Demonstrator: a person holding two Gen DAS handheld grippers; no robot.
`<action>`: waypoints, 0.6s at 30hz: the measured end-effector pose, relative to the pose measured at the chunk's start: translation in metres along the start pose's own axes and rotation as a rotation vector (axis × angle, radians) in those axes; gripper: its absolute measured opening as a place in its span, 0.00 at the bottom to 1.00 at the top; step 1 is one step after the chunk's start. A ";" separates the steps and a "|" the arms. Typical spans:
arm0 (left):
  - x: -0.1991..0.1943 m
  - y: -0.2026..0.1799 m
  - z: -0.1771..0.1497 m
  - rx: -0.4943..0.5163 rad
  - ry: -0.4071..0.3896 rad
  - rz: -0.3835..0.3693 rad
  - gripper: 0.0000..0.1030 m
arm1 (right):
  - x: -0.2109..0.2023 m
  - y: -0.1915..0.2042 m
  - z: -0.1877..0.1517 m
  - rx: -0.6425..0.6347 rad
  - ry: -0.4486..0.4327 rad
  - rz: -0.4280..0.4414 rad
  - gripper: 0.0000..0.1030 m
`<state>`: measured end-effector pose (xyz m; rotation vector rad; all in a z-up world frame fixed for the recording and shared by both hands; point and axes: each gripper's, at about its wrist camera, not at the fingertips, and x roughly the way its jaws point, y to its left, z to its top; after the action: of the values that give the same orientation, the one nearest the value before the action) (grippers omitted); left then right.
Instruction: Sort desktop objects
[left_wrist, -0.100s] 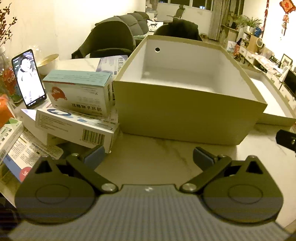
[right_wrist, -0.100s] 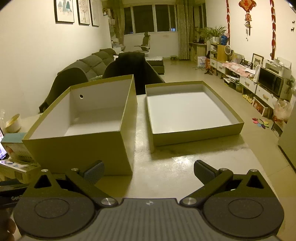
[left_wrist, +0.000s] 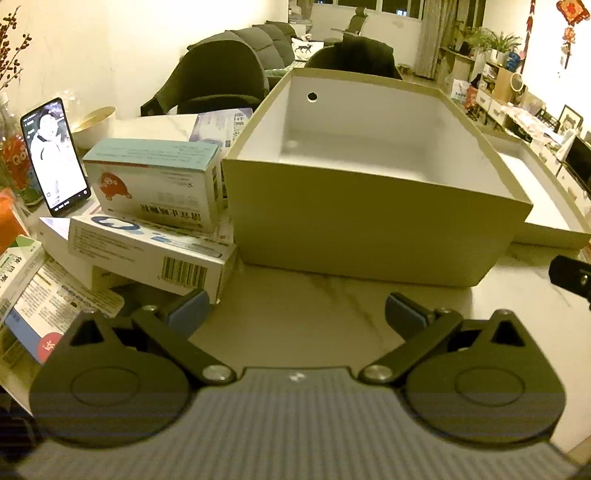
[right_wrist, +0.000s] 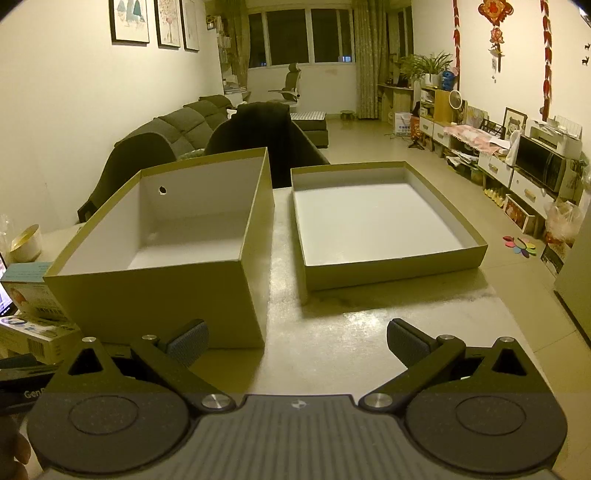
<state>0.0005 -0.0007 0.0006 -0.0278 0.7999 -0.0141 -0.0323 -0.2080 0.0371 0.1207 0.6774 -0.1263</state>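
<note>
A deep tan cardboard box (left_wrist: 369, 229) (right_wrist: 159, 291) stands empty on the marble table, its shallow lid (right_wrist: 388, 266) (left_wrist: 546, 221) lying open-side up to its right. Left of the box is a pile of medicine cartons: a teal-topped one (left_wrist: 159, 181) (right_wrist: 26, 291) rests on a long white carton with a barcode (left_wrist: 147, 251). My left gripper (left_wrist: 295, 314) is open just in front of the box, its left fingertip near the barcode carton. My right gripper (right_wrist: 295, 339) is open over bare table before the gap between box and lid. Nothing is between either pair of fingers.
A phone (left_wrist: 55, 158) with a lit screen leans upright at far left, beside a bowl (left_wrist: 94, 123) and more flat cartons (left_wrist: 48, 306). Dark chairs (right_wrist: 258, 136) stand behind the table. The table's right edge (right_wrist: 535, 332) drops to the floor.
</note>
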 end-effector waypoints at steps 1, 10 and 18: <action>0.001 -0.001 0.001 0.003 0.007 0.001 1.00 | 0.000 0.000 0.000 0.000 0.001 0.000 1.00; -0.002 -0.003 0.001 0.011 -0.010 -0.010 1.00 | 0.002 0.001 0.000 0.010 0.005 0.020 1.00; -0.003 -0.001 0.001 0.001 -0.009 -0.012 1.00 | 0.005 0.009 -0.001 -0.007 0.011 0.026 1.00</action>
<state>-0.0009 -0.0012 0.0029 -0.0315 0.7902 -0.0264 -0.0280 -0.1994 0.0336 0.1233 0.6867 -0.0979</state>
